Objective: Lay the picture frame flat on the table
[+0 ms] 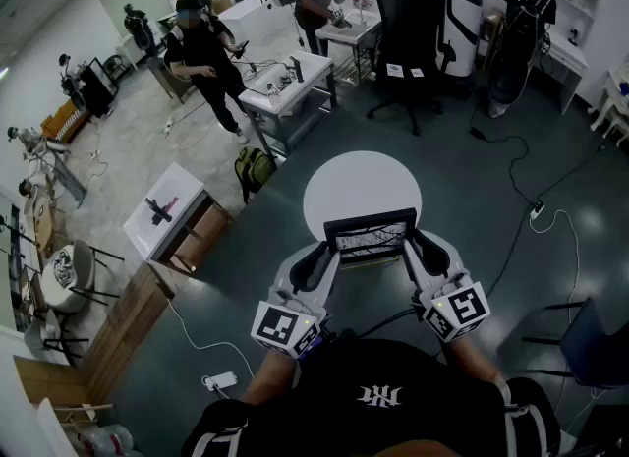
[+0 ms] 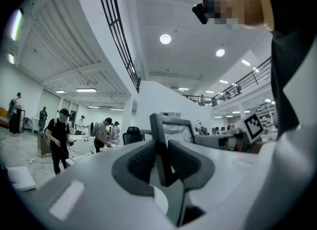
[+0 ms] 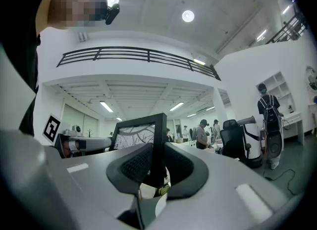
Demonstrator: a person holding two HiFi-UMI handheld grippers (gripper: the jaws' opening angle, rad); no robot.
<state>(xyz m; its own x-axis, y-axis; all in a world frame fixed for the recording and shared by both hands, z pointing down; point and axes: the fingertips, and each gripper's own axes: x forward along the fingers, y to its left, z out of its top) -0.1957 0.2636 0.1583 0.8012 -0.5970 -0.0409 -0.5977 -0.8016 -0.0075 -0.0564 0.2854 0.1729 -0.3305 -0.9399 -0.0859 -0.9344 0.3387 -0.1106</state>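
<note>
One black rectangular picture frame [image 1: 371, 236], a branch drawing behind its smooth front, stands upright at the near rim of the round white table [image 1: 362, 175]. Two grippers hold it between ribbed dark pads [image 3: 132, 163]: the left gripper [image 1: 329, 251] clamps its left edge, the right gripper [image 1: 411, 246] its right edge.

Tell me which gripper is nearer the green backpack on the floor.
Left. The left gripper holds the frame by its left edge, the side toward the backpack; the right gripper holds its right edge, farther off.
</note>
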